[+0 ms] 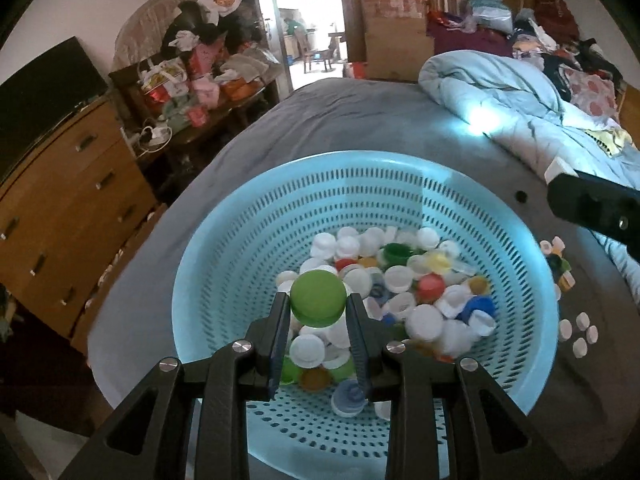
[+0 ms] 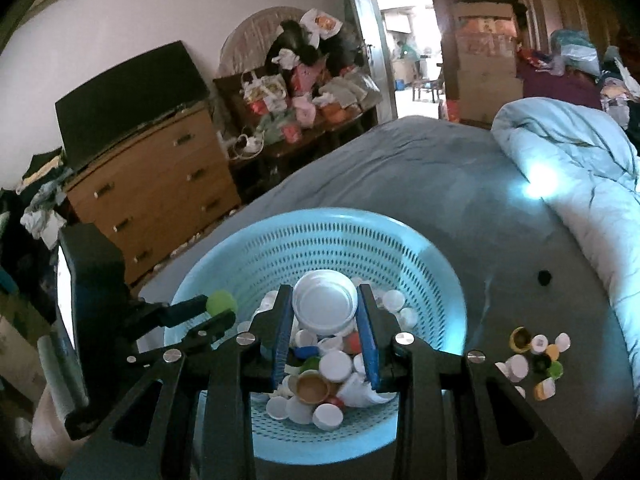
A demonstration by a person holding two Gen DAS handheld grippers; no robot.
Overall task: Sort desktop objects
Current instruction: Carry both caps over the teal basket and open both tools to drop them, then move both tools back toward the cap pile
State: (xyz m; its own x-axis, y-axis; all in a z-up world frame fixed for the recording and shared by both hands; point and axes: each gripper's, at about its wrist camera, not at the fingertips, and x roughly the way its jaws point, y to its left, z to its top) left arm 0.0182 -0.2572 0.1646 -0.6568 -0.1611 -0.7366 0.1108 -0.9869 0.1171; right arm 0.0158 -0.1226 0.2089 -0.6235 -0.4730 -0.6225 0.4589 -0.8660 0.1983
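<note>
A light blue perforated basket (image 1: 224,264) (image 2: 440,280) stands on the grey bed and holds several bottle caps, mostly white. My left gripper (image 1: 318,306) is shut on a green cap (image 1: 318,294) and holds it above the caps in the basket; it also shows at the left of the right wrist view (image 2: 222,308) with the green cap (image 2: 221,301). My right gripper (image 2: 325,304) is shut on a large white lid (image 2: 325,303), hollow side facing the camera, above the basket. Part of the right gripper's body (image 1: 596,208) shows at the right of the left wrist view.
Two small groups of caps lie on the bed right of the basket: mixed colours (image 2: 536,354) (image 1: 558,258) and white ones (image 1: 580,332). A small black thing (image 2: 544,277) lies on the sheet. A rolled light blue quilt (image 1: 520,108) lies far right. A wooden dresser (image 1: 60,200) stands left.
</note>
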